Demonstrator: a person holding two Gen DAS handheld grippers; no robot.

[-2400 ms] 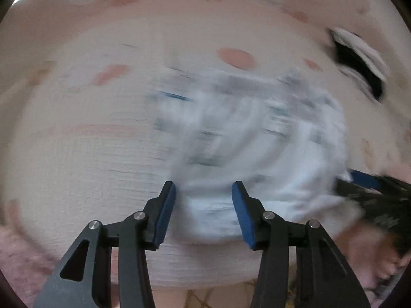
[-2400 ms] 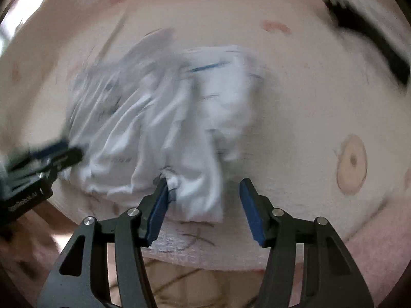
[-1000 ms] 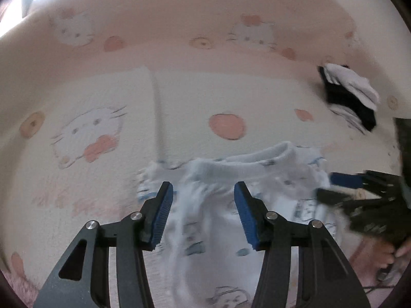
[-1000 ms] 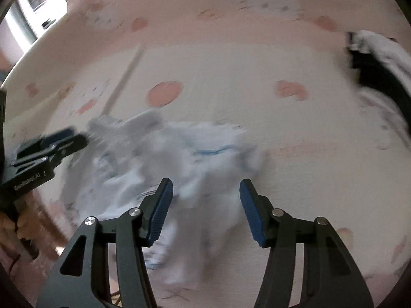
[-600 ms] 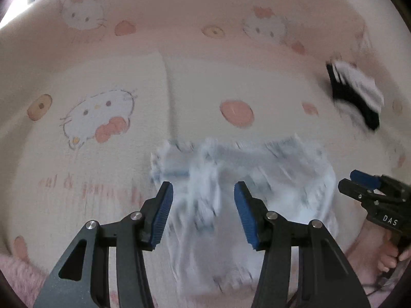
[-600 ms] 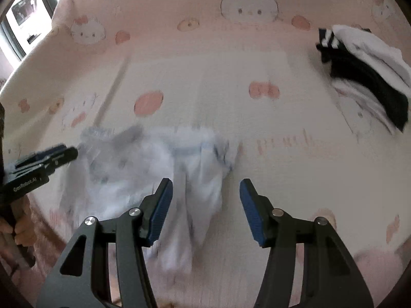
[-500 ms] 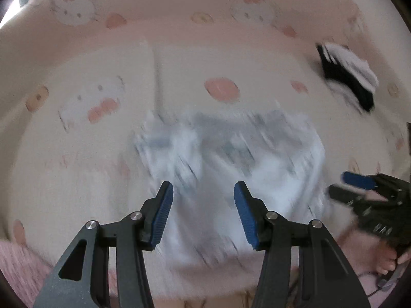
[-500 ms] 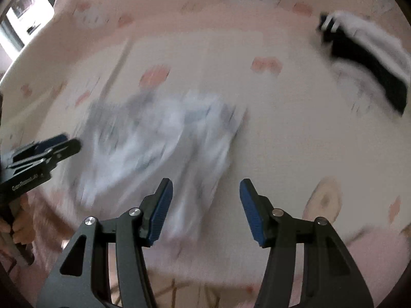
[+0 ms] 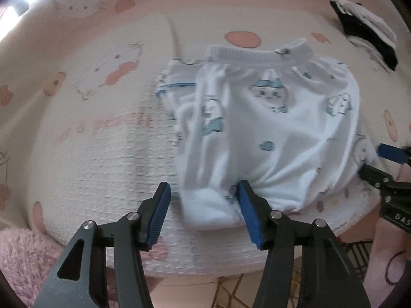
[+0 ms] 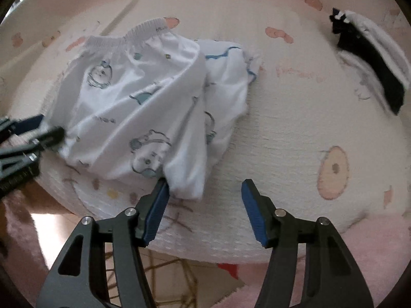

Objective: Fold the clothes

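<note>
White printed shorts (image 9: 277,128) lay flat on pink cartoon bedspread (image 9: 102,133); left gripper (image 9: 204,214) just widened, jaws apart over hem; right gripper (image 10: 205,209) apart, unclamped, beside leg

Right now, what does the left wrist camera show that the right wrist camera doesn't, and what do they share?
Only the left wrist view shows the big cat print with a red bow on the bedcover and the left tool open around the near leg end of the white printed shorts. Only the right wrist view shows the right tool open, its left pad at another leg end, and the donut print. Both show the shorts lying waistband away, the black and white clothes pile and the pink bedcover.
</note>
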